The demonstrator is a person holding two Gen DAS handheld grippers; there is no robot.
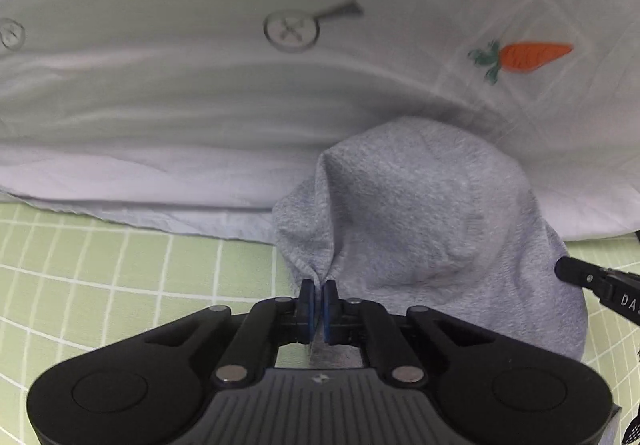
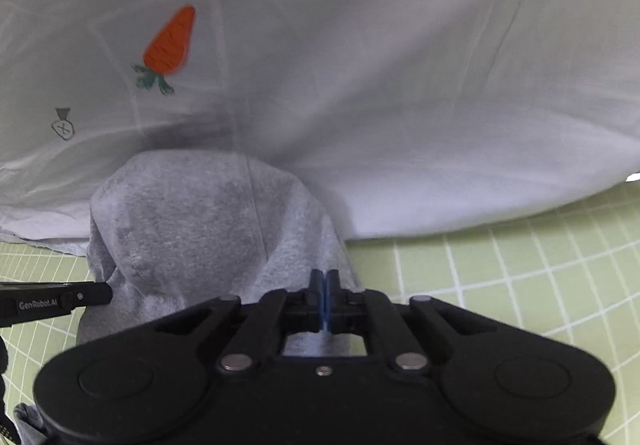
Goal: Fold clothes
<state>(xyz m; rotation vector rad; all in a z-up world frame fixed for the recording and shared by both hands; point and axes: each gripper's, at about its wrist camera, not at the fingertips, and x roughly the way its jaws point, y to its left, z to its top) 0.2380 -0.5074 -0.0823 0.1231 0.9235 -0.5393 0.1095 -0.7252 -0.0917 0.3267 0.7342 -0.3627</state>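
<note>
Heather-grey garment (image 1: pixel 420 205) bunched upward (edge pinched), lying against white carrot-print shirt (image 1: pixel 240 105).

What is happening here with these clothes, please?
A person is folding clothes with two handheld claws. The left claw and the right claw are both shut on the near edge of a grey garment, which bulges up between them. It lies partly on a white shirt with a carrot patch, over a green grid mat.

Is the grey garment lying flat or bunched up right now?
Bunched up. The grey garment humps over the white shirt's edge, an edge pinched in each shut hand-held gripper, left and right.
</note>
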